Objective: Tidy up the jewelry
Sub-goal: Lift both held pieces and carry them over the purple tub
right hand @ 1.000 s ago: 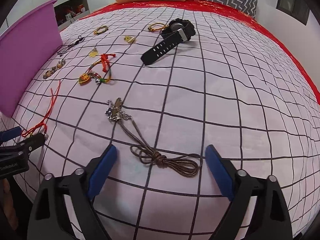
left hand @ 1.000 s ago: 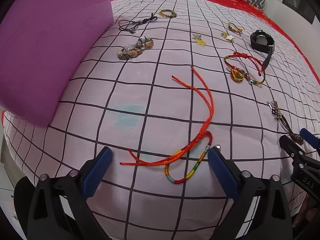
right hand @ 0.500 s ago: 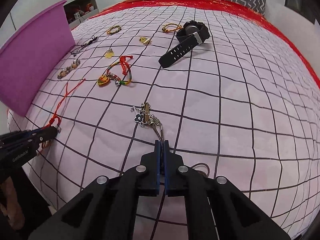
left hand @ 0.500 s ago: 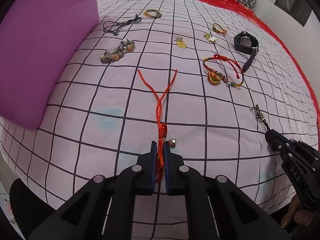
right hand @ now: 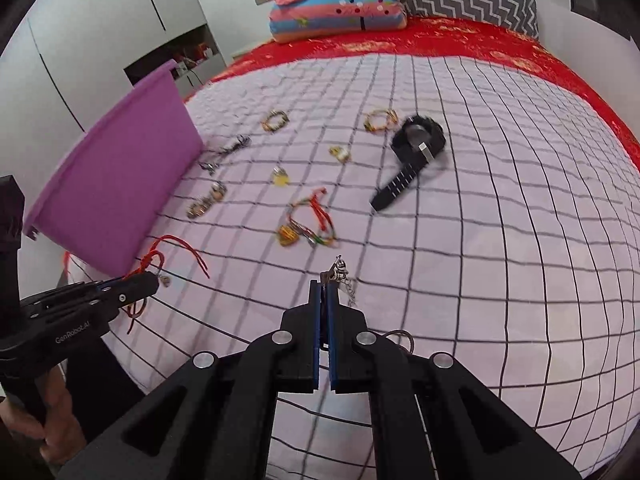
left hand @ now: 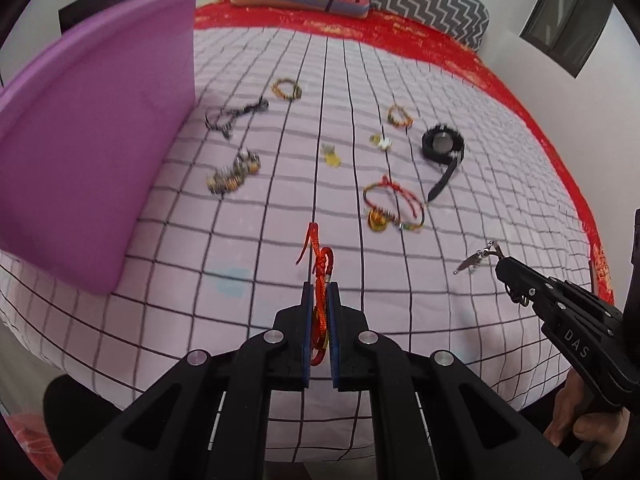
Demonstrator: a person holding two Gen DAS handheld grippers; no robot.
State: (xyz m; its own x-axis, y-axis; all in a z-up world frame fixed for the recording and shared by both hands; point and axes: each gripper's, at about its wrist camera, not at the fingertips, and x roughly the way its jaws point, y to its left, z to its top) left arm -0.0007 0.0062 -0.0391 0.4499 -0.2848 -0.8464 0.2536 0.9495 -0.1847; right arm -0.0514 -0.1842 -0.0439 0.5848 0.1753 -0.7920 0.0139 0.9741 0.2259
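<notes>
— Pinching a red braided cord bracelet [left hand: 319,276] between my left gripper [left hand: 319,300] pads, I hold it clear of the pale pink black-grid bedspread [left hand: 460,344]; its loose red ends dangle beyond my fingertips.

— And your other side?

— My right gripper [right hand: 324,300] is clamped on a brown cord necklace with silver charms [right hand: 341,274]. The charms and a bit of chain stick out past the tips, and a loop of brown cord shows behind my right finger. Both pairs of jaws are nearly together, only the cords between them.

— Where is the rest of the jewelry?

— Spread on the bedspread ahead of me. Nearest is a red and multicoloured string bracelet with a gold pendant [left hand: 394,208]. To its right lies a black wristwatch with a rubber strap [left hand: 442,152]. Farther off are a small yellow charm [left hand: 331,156], a pale flower-shaped charm [left hand: 381,141], two little beaded bracelets [left hand: 286,89], a chunky bead bracelet [left hand: 234,174] and a dark cord necklace [left hand: 232,116].

— Anything beside them?

— A purple plastic bin [left hand: 92,160] stands on the left of the bed, just beside the bead bracelet. Folded bedding and a grey zigzag pillow [left hand: 432,0] sit at the far end on a red cover.
</notes>
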